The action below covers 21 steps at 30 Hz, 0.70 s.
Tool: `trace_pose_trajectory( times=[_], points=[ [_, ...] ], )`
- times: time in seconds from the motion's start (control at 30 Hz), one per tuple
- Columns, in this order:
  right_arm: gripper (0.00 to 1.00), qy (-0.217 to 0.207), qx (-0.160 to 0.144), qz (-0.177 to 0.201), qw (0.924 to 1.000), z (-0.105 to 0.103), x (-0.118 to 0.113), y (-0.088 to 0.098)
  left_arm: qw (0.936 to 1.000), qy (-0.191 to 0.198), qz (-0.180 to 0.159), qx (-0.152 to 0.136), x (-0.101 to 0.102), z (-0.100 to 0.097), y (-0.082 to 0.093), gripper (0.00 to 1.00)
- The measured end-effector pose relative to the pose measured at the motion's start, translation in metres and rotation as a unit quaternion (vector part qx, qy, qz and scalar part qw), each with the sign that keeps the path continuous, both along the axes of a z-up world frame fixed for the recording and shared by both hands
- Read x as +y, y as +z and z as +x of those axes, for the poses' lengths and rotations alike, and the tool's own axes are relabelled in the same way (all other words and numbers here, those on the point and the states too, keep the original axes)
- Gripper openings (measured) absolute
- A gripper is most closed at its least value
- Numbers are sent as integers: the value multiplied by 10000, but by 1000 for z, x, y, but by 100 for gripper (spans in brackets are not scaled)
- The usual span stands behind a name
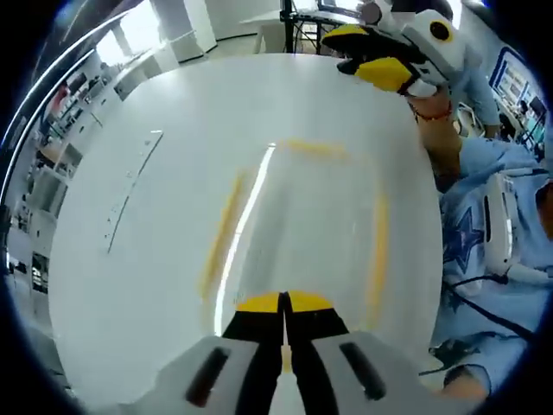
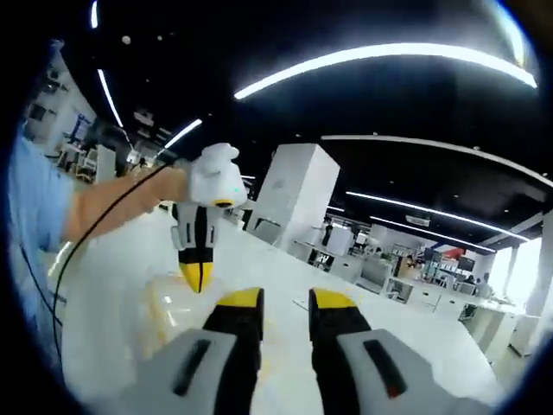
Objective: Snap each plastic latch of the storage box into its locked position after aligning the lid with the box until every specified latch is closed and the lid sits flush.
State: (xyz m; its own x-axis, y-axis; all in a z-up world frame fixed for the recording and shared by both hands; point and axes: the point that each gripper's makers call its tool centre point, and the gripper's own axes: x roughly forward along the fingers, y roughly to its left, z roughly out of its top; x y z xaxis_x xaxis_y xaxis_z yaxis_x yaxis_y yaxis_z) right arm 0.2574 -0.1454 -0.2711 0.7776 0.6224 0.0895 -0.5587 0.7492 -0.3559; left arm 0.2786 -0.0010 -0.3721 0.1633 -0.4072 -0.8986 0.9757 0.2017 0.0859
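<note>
left tool (image 1: 283,304) clenched over the clear yellow-latched lid (image 1: 294,216), right tool (image 2: 286,303) released, aloft

My left gripper (image 1: 283,304) looks like moulded plastic: matt black jaws, smooth yellow tips, a light grey satin body at the bottom of the frame. Under it the storage box lid (image 1: 294,233) is clear, glossy plastic with yellow edging, streaked by a bright reflection. The white table (image 1: 130,216) is smooth with a soft sheen. My right gripper (image 2: 285,303) has the same matt black and yellow plastic.
</note>
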Motion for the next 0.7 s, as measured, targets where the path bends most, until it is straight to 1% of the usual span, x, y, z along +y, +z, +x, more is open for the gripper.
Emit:
trace_pose_trajectory(
  times=[0.07, 0.17, 0.2, 0.23, 0.27, 0.3, 0.33, 0.37, 0.43, 0.47, 0.5, 0.57, 0.6, 0.67, 0.7],
  points=[
    [21, -168, -138, -34, 9998, -1, -6, 1, 9999, 40, -26, -94, -1, 1, 0, 0],
    [21, -271, -254, -20, 9993, -4, -12, 2, 9995, 42, -114, -295, -2, 3, 2, 1],
    [21, -275, -288, 16, 9992, -5, -14, 2, 9987, 52, -220, -449, -4, 5, 3, 2],
    [21, -278, -327, 58, 9991, -6, -16, 3, 9970, 114, -348, -679, -6, 11, 5, 5],
    [21, -293, -350, 113, 9989, -7, -18, 4, 9952, 271, -488, -800, -7, 15, 7, 9],
    [21, -347, -374, 185, 9985, -7, -22, 5, 9943, 331, -570, -836, -6, 16, 7, 10],
    [21, -470, -431, 251, 9977, -7, -28, 6, 9917, 429, -752, -952, -6, 18, 9, 11],
    [21, -544, -459, 265, 9971, -7, -31, 6, 9889, 424, -945, -1066, -6, 19, 13, 13],
    [21, -623, -480, 258, 9966, -8, -36, 5, 9796, 566, -1399, -1327, -4, 23, 25, 19],
    [21, -670, -494, 250, 9962, -9, -38, 4, 9700, 676, -1747, -1548, 0, 25, 36, 22],
    [22, -717, -517, 242, 9958, -9, -41, 4, 9610, 753, -2013, -1740, 5, 25, 45, 23],
    [22, -806, -589, 244, 9947, -12, -46, 5, 9391, 997, -2581, -2039, 18, 23, 67, 26],
    [23, -857, -645, 264, 9939, -14, -48, 5, 9255, 1148, -2882, -2175, 26, 21, 78, 28],
    [24, -957, -756, 294, 9921, -18, -53, 6, 8959, 1406, -3441, -2433, 44, 16, 99, 30],
    [24, -1018, -823, 291, 9910, -19, -56, 7, 8798, 1559, -3702, -2541, 54, 13, 108, 30]
  ],
)
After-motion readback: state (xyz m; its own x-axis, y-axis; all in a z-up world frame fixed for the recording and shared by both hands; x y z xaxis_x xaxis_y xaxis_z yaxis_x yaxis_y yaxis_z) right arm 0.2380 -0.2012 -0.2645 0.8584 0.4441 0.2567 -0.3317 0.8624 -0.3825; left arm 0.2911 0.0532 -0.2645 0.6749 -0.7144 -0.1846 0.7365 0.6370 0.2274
